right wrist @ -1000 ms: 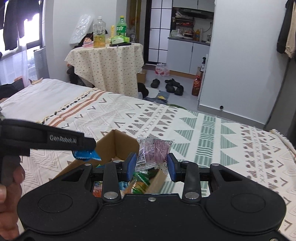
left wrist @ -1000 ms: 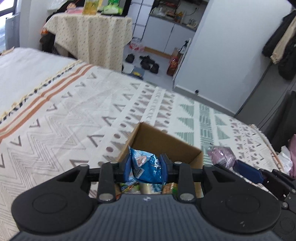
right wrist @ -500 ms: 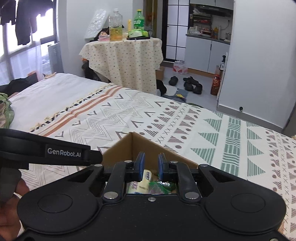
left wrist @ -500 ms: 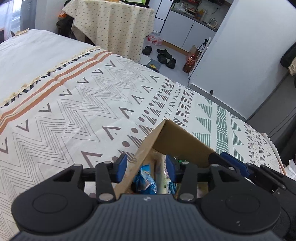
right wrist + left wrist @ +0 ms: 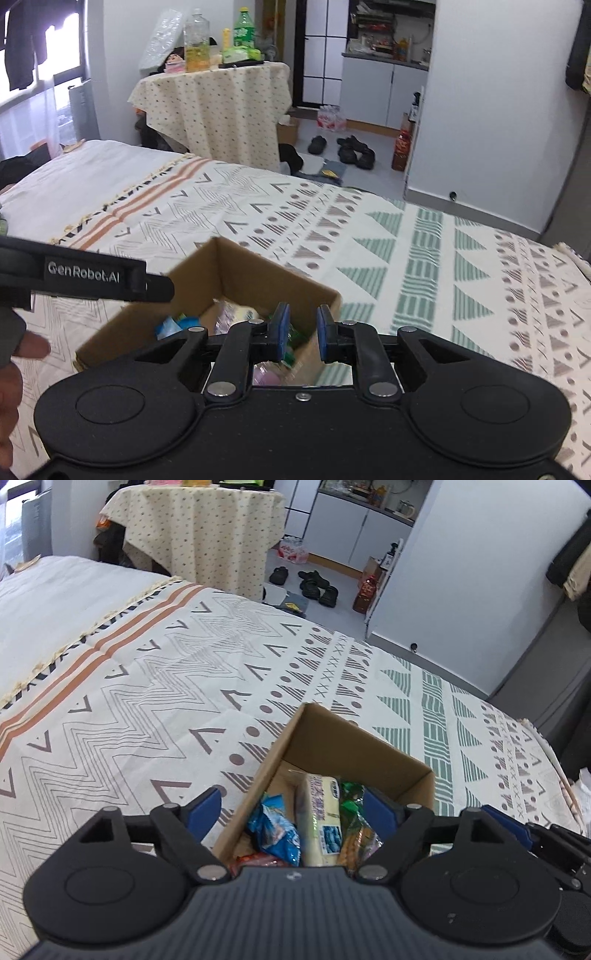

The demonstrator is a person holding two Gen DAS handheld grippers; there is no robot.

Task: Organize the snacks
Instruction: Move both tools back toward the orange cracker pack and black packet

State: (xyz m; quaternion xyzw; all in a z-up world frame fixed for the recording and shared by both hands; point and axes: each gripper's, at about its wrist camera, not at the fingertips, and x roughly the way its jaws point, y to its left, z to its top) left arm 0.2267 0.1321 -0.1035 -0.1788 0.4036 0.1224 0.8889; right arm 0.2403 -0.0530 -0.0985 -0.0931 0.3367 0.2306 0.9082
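An open cardboard box (image 5: 332, 738) sits on the patterned bedspread (image 5: 147, 686) and holds several snack packets: a blue one (image 5: 277, 830), a pale yellow one (image 5: 323, 812) and a green one (image 5: 349, 790). My left gripper (image 5: 295, 808) is wide open and empty, its jaws straddling the box's near left wall. In the right wrist view the same box (image 5: 236, 273) lies below my right gripper (image 5: 300, 330), whose jaws stand a little apart over the box's right corner, holding nothing.
The left gripper's black body (image 5: 85, 275) and the person's hand (image 5: 14, 354) cross the left of the right wrist view. A cloth-covered table (image 5: 218, 99) with bottles stands beyond the bed. Shoes (image 5: 343, 147) lie on the floor.
The left gripper let go of the blue packet into the box and opened wide. The right gripper dropped its pink packet into the box, closed, then parted slightly.
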